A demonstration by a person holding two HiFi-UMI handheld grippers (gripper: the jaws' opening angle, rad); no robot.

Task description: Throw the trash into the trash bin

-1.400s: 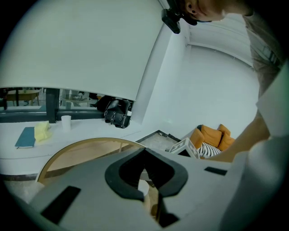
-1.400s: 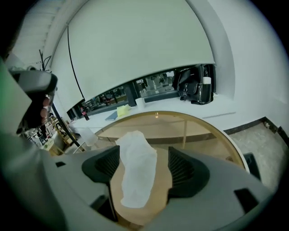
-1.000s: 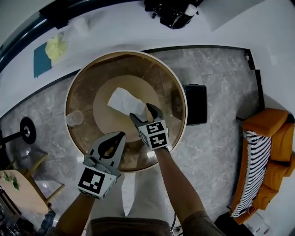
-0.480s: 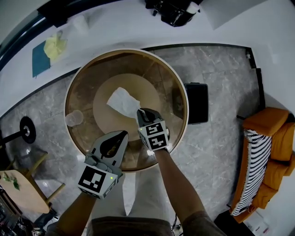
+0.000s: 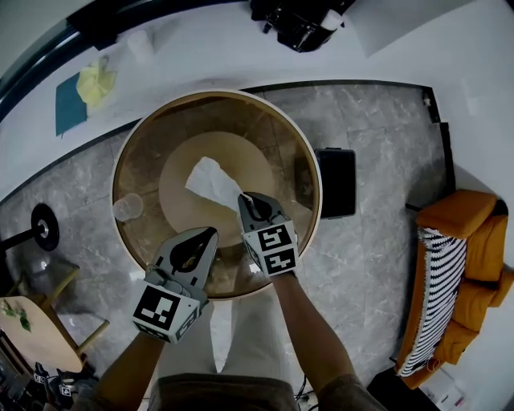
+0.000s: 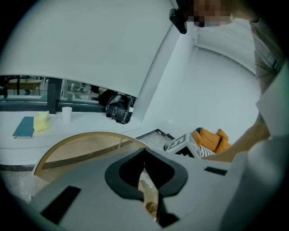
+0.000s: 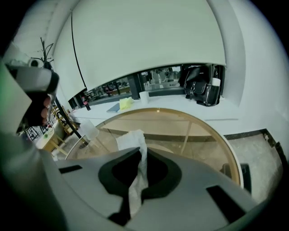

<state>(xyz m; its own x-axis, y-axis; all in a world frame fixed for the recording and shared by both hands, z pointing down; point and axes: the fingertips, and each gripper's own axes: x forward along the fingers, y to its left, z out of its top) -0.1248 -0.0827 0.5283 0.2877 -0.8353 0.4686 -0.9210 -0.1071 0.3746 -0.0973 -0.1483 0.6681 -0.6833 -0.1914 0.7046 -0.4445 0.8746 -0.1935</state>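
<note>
A crumpled white tissue (image 5: 209, 181) lies on the round glass table (image 5: 132, 160) with a wooden rim. Its near end is pinched in my right gripper (image 5: 250, 201), whose jaws have just been closing on it. In the right gripper view the tissue (image 7: 134, 140) runs up from between the shut jaws of the right gripper (image 7: 137, 191). My left gripper (image 5: 204, 237) hovers over the table's near edge. It is shut on a small brown scrap (image 6: 149, 201). A black rectangular bin (image 5: 337, 182) stands on the floor right of the table.
A clear plastic cup (image 5: 127, 207) stands at the table's left edge. An orange sofa (image 5: 466, 273) with a striped cushion is at the right. A black bag (image 5: 301, 20), a yellow cloth (image 5: 95, 83) and a blue book sit on the white ledge behind.
The right gripper's jaws went from wide open around the tissue's near end to shut on it, and the gripper rose a little, lifting that end. The left gripper stayed put.
</note>
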